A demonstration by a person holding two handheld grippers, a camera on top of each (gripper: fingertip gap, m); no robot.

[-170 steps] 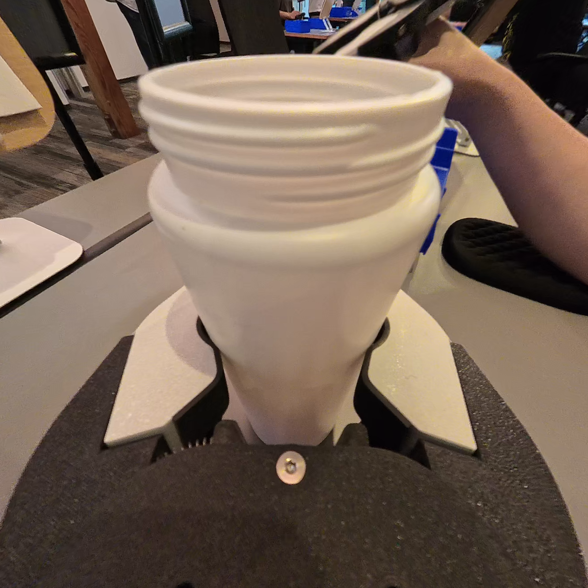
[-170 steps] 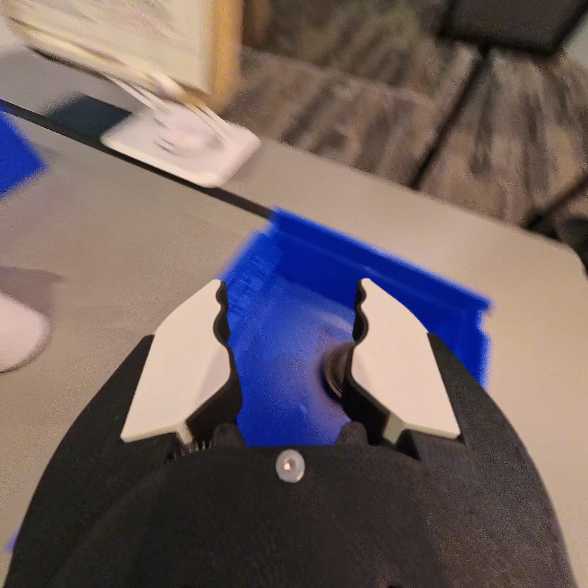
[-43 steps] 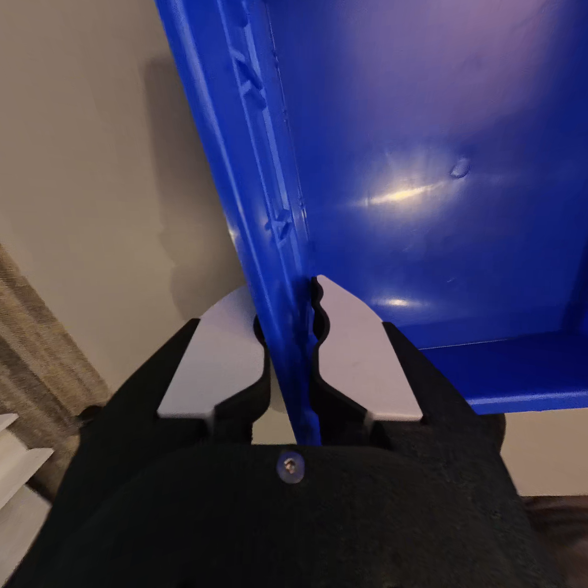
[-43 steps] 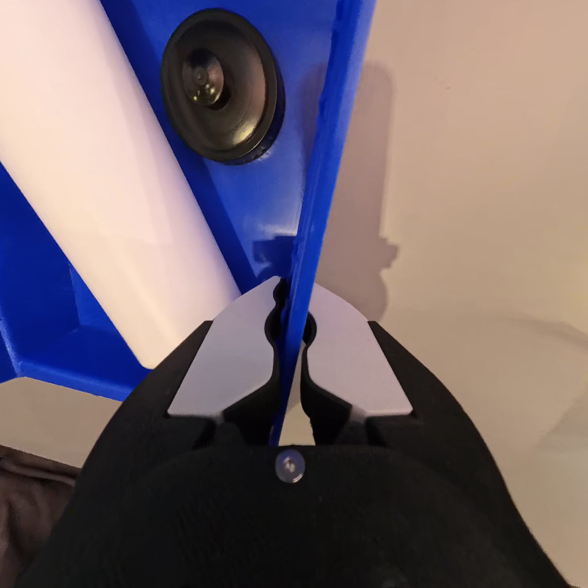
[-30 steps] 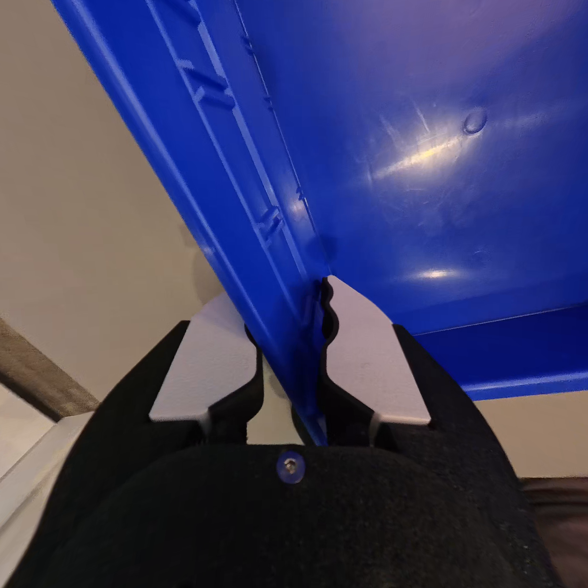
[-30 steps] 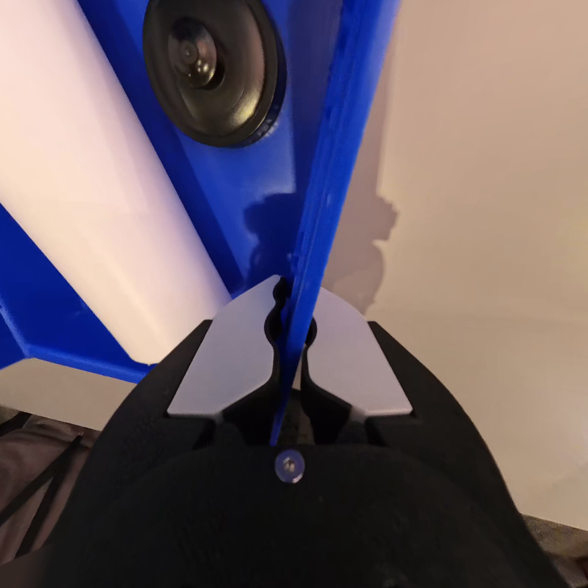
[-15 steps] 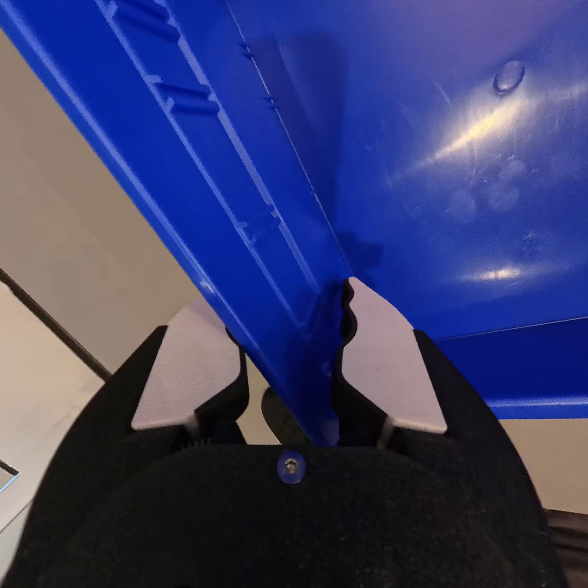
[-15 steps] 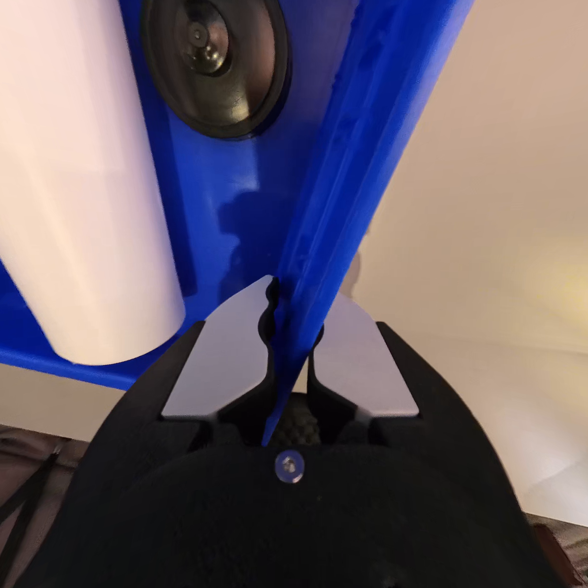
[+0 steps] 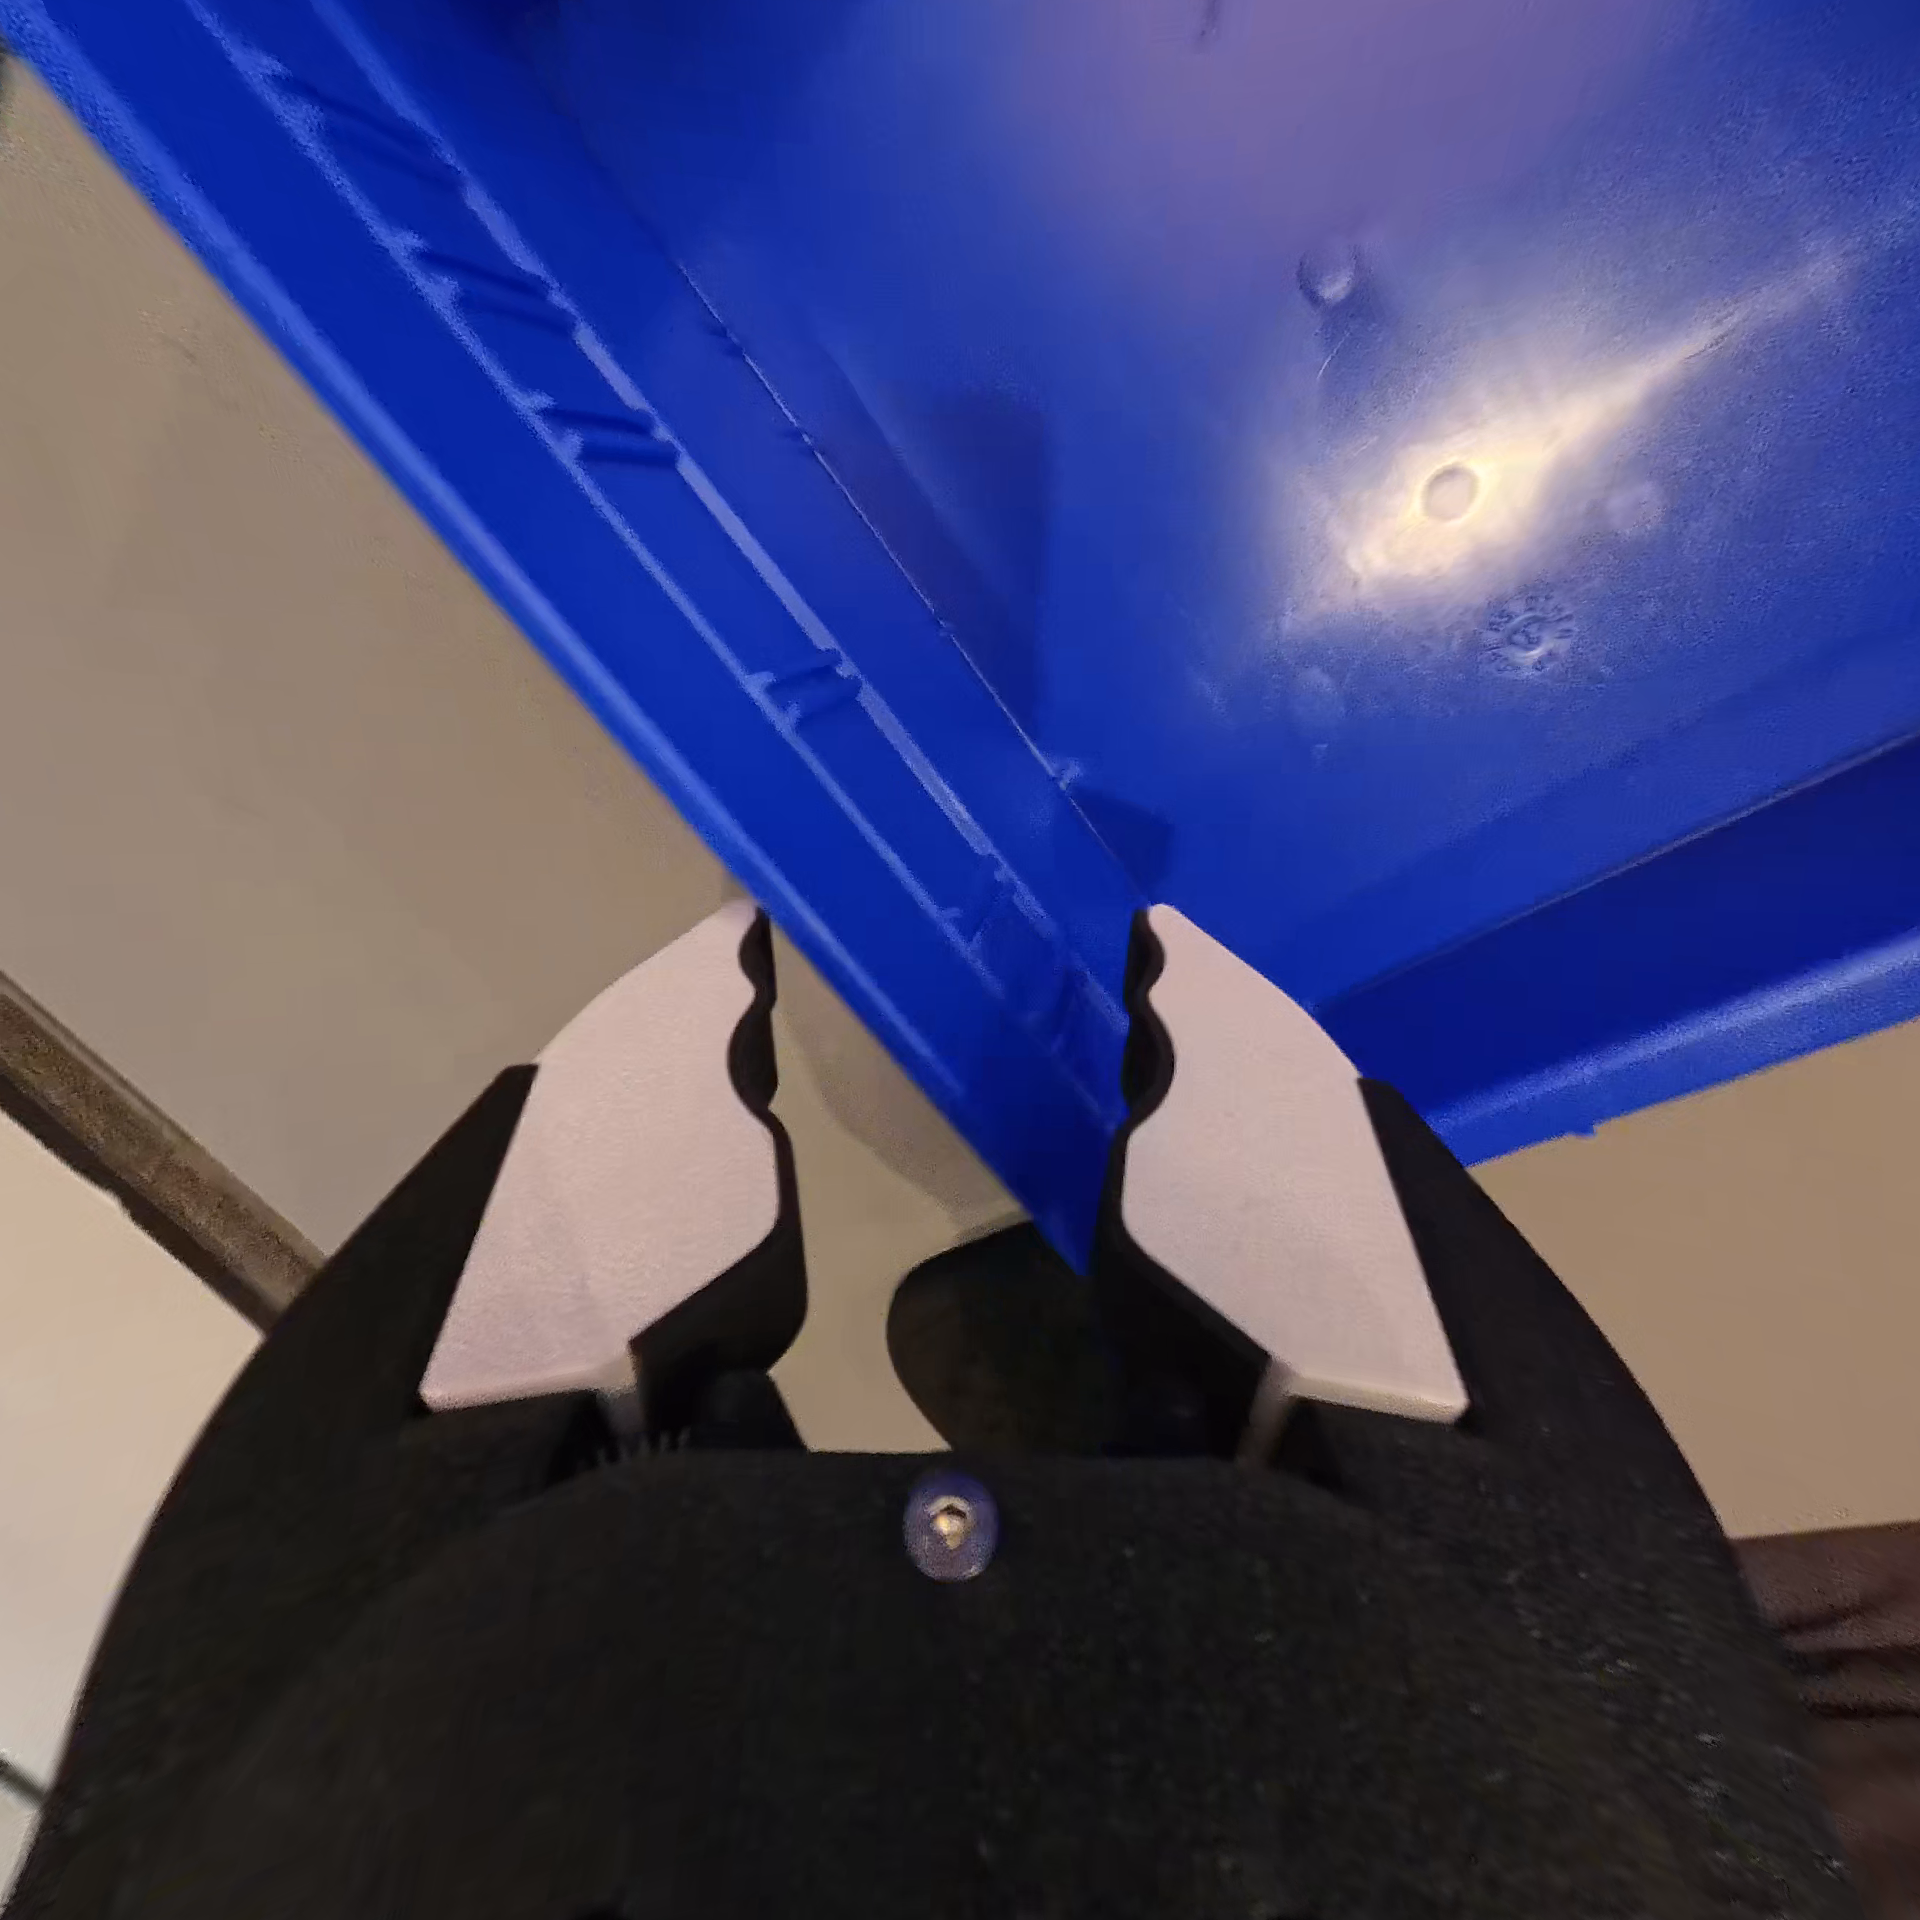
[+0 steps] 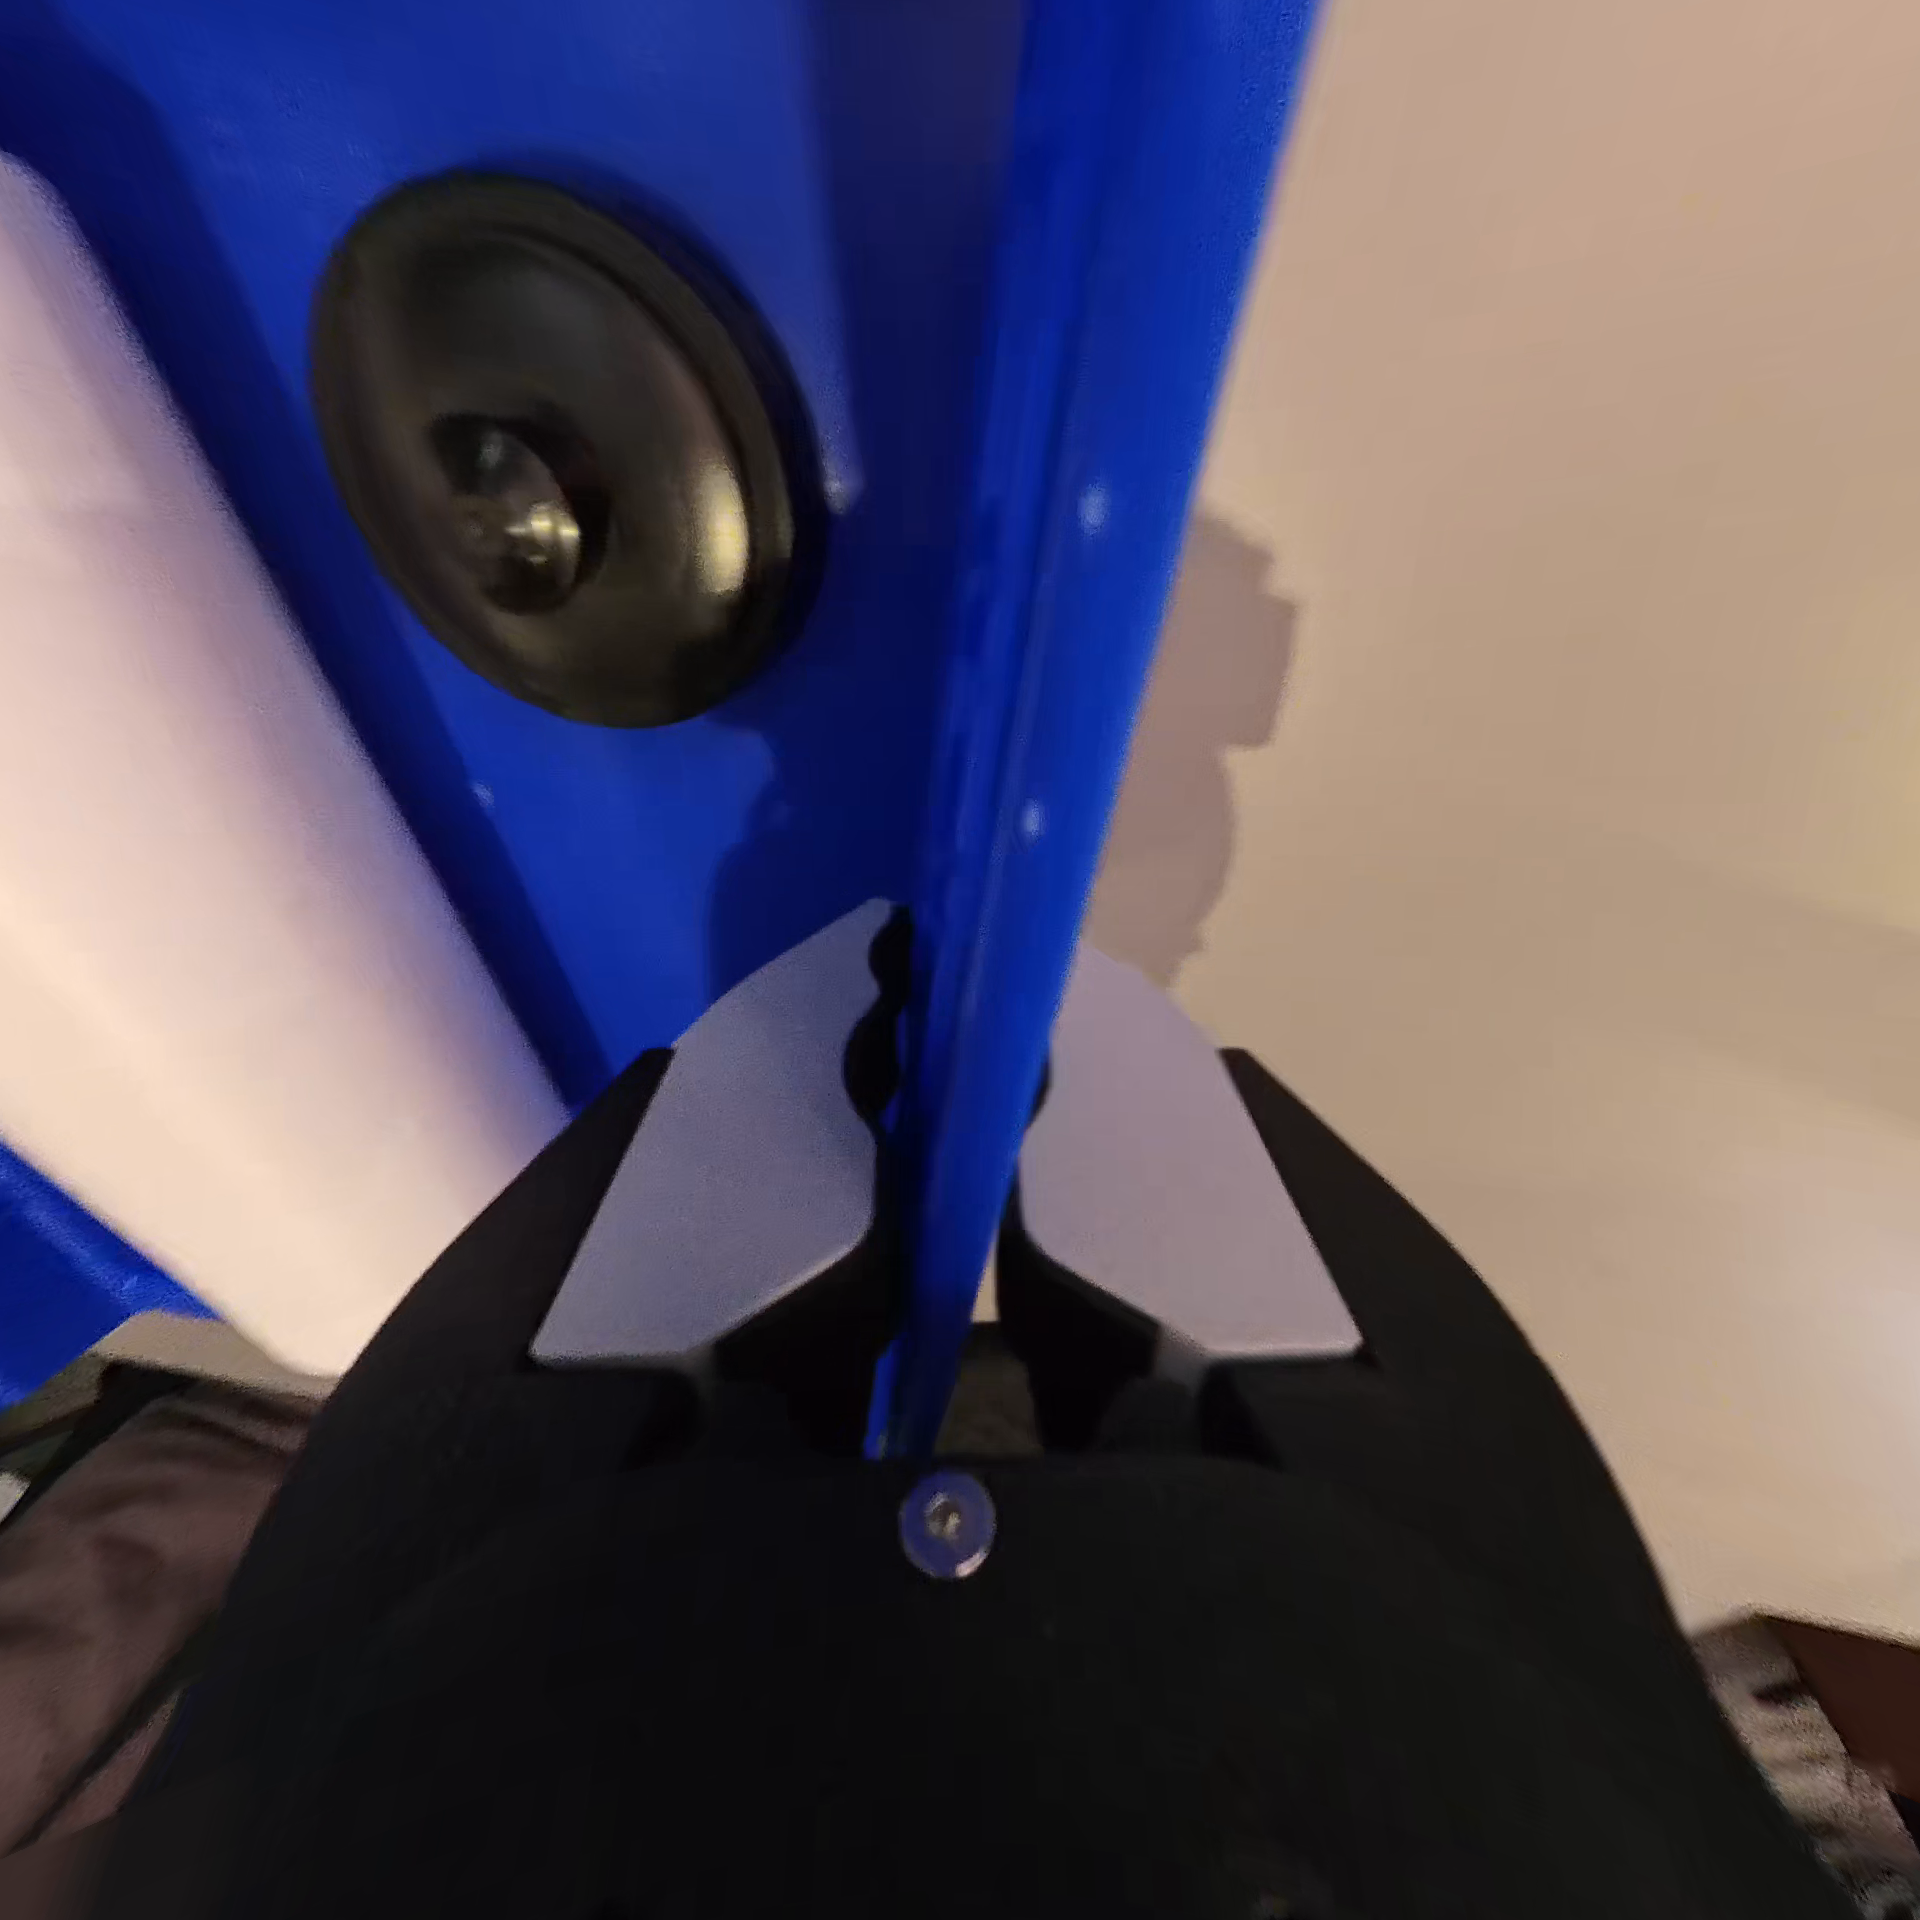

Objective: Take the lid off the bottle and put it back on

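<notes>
Left wrist view: the left claw [image 9: 951, 1039] now stands wide, its right finger against the side wall of the one blue bin [image 9: 1299, 416], the left finger clear of it; half a second ago it gripped closer. The right claw [image 10: 961, 1039] stays clamped narrow on the bin's opposite wall. Inside lie one white bottle [image 10: 187, 883], on its side, and one black lid [image 10: 561, 447], separate, beside it. The beige bench [image 10: 1558, 623] lies beyond.

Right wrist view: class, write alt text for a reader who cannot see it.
The right gripper is shut on a blue bin's wall. Inside the bin lie a black lid and a white bottle; a beige tabletop lies outside.
</notes>
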